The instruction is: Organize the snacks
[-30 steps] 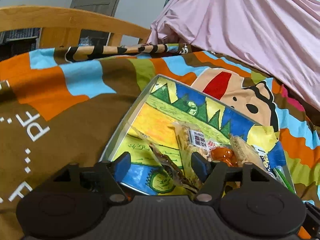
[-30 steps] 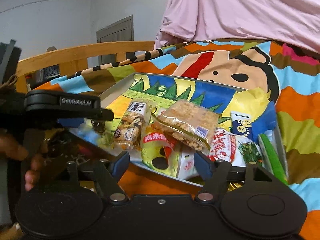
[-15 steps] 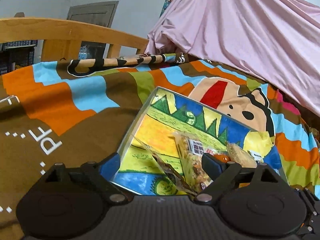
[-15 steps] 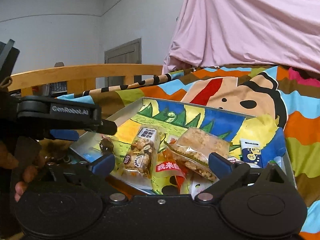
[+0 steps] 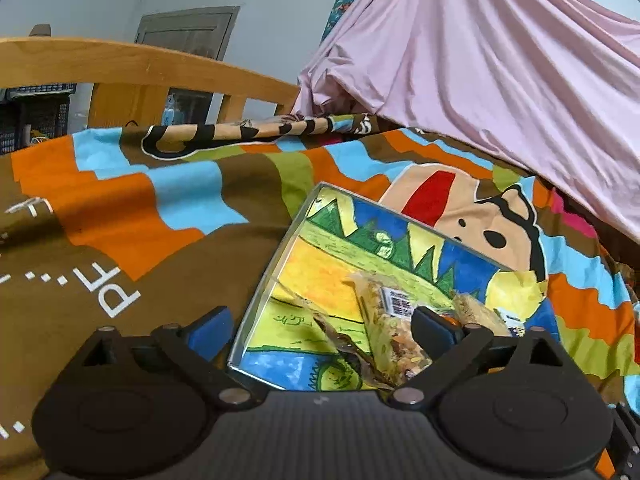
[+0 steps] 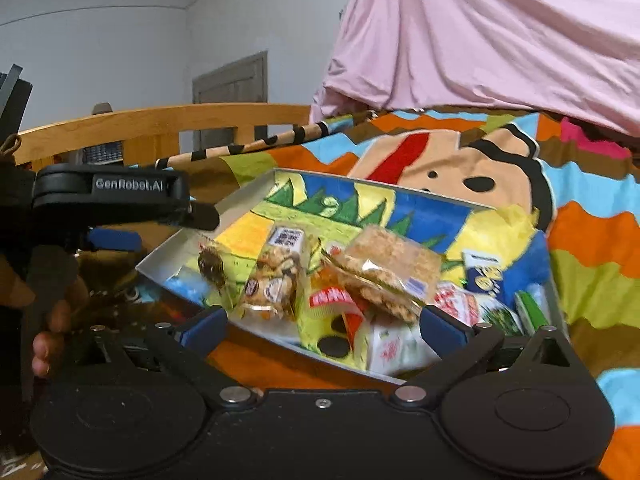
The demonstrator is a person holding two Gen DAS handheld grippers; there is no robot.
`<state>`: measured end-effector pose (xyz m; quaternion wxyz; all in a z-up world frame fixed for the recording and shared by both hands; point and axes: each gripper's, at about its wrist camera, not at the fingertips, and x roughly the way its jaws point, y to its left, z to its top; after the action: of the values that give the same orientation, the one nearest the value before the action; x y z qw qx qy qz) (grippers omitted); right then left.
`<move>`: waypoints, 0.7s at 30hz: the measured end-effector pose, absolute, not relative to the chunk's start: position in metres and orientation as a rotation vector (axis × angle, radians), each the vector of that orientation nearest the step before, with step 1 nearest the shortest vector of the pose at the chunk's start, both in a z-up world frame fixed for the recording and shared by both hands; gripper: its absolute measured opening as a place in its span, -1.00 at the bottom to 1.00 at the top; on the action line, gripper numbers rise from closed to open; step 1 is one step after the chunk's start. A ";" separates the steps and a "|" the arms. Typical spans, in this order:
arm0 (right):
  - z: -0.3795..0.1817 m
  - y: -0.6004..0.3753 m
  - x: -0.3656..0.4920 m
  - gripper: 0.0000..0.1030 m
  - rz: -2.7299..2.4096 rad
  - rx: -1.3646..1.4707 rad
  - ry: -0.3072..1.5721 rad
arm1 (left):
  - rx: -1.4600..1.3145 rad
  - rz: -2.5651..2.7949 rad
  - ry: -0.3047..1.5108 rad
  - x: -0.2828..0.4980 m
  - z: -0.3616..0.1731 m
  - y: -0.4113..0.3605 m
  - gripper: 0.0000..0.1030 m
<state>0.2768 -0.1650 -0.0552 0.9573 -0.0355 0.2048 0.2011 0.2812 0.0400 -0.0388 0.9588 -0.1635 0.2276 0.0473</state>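
- Spreading the left gripper point(image 5: 320, 328) apart, with nothing pressed by the pads; looking between the jaws at the near corner of the cartoon-printed tray point(image 5: 260, 300), and finding the nut-mix packet point(image 5: 384, 320) just inside the right-hand jaw.
- Spreading the right gripper point(image 6: 322, 328) apart as well, gripping nothing; facing the heap of snacks just beyond and between the jaws.
- Judging the organizing as barely started: seeing packets piled loosely toward the right-hand jaw, with a crispy rice bar point(image 6: 384, 268) on top of the heap and mostly bare tray floor beyond the left-hand jaw.
- Counting the separating and lining-up of packets as work yet to come.
- Reading "GenRobot.AI" on the left gripper's body, up beyond the right gripper's left-hand jaw.
- Reading "Ca" on a blue-and-white packet point(image 6: 486, 276) beyond the right-hand jaw; finding the red characters on neighbouring wrappers too blurred to read.
- Reading what looks like white "PF" on the striped bedspread point(image 5: 116, 288), above the left gripper's left-hand jaw.
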 end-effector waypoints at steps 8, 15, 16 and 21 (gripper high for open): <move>-0.057 -0.173 0.257 0.60 0.397 -0.083 0.516 | -0.321 0.093 0.455 0.265 -0.025 0.037 0.99; -0.070 -0.167 0.266 0.09 0.360 -0.114 0.595 | -0.307 0.075 0.454 0.261 -0.018 0.036 0.99; -0.072 -0.167 0.268 0.09 0.355 -0.121 0.606 | -0.306 0.073 0.455 0.262 -0.018 0.035 0.99; -0.080 -0.166 0.272 -0.29 0.361 -0.131 0.647 | -0.311 0.076 0.465 0.264 -0.021 0.035 0.99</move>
<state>0.2719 -0.1655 -0.0795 0.9300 -0.0640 0.3162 0.1761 0.2638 0.0345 -0.0213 0.9605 -0.1533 0.2294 0.0373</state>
